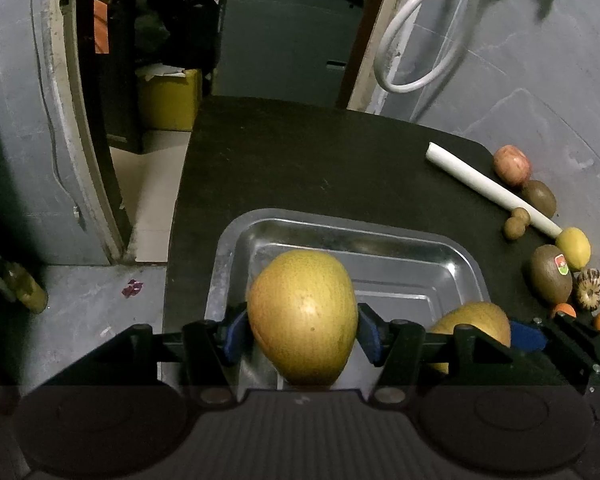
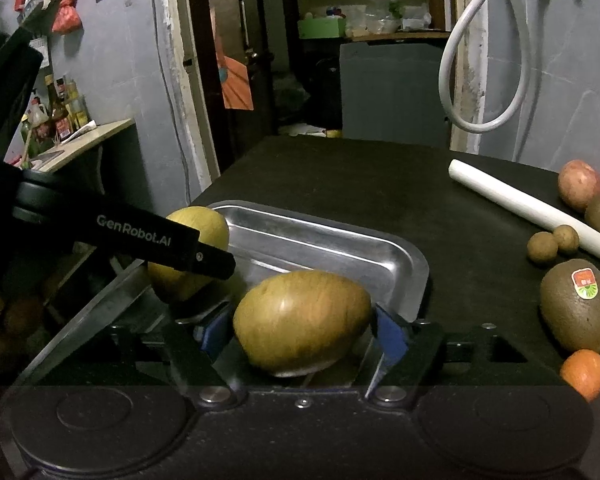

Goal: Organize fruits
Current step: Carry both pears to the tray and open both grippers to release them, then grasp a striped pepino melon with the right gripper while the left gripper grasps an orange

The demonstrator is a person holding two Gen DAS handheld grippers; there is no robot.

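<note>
Steel tray (image 2: 400, 268) holds two yellow-green mangoes (image 2: 302, 322), claws alongside.

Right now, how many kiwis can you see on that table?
2. One large kiwi with a sticker lies near the table's right edge, beside an orange fruit. A second kiwi sits farther back, next to the reddish apple, behind the white tube. Others may be out of frame.
</note>
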